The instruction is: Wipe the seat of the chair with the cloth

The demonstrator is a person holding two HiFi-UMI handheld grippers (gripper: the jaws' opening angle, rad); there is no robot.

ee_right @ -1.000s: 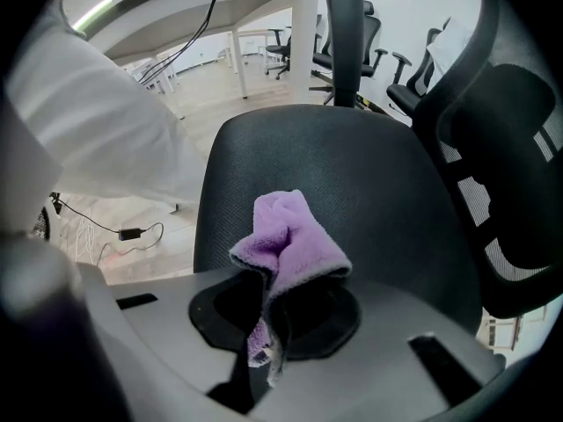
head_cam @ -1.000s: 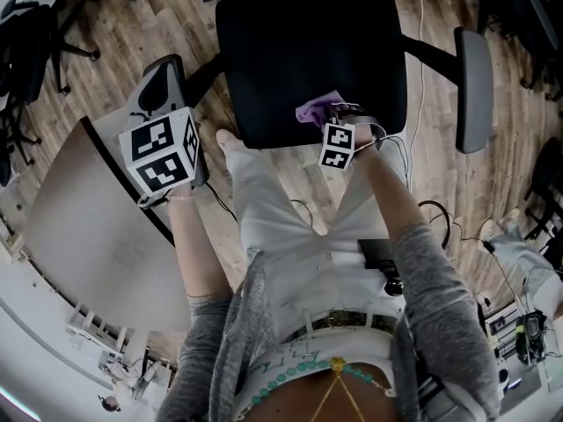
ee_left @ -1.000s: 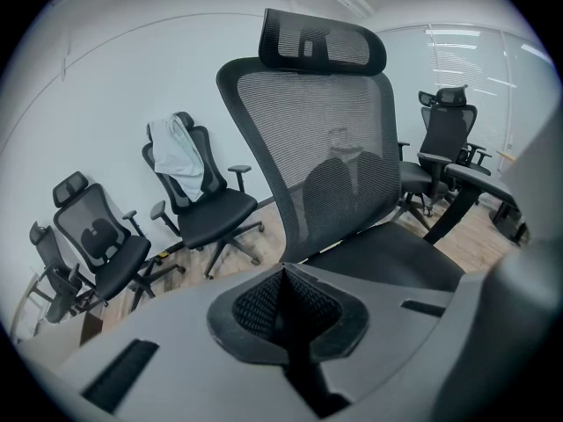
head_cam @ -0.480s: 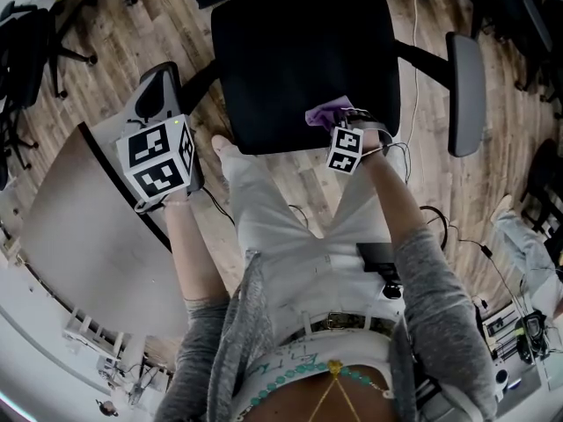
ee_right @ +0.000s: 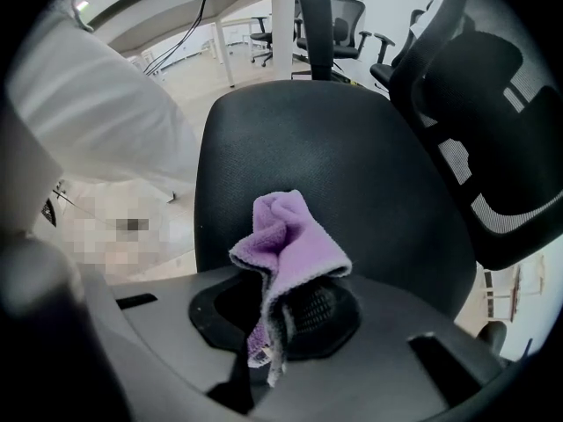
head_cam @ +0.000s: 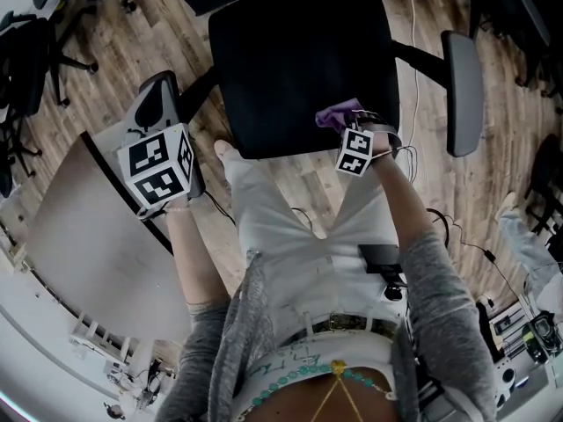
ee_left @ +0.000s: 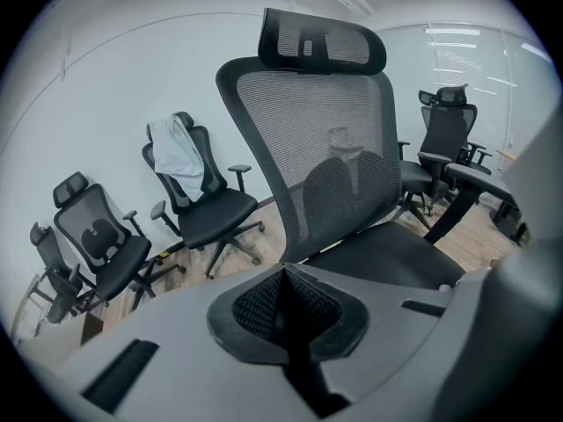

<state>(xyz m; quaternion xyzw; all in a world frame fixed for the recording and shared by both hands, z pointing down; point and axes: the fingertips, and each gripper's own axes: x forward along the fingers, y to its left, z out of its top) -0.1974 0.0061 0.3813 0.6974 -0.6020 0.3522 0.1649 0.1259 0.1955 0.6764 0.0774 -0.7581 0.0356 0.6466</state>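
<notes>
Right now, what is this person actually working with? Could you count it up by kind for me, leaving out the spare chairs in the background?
2 grippers: left gripper, jaws together on nothing; right gripper, clamped on the cloth
1 purple cloth
1 chair, the black seat under the cloth
Total: 4

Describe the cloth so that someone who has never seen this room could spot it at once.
Start at the big black chair seat above the wooden floor. Near its edge closest to the person, the right gripper is shut on the cloth: small, crumpled, purple, the only colour against black.
</notes>
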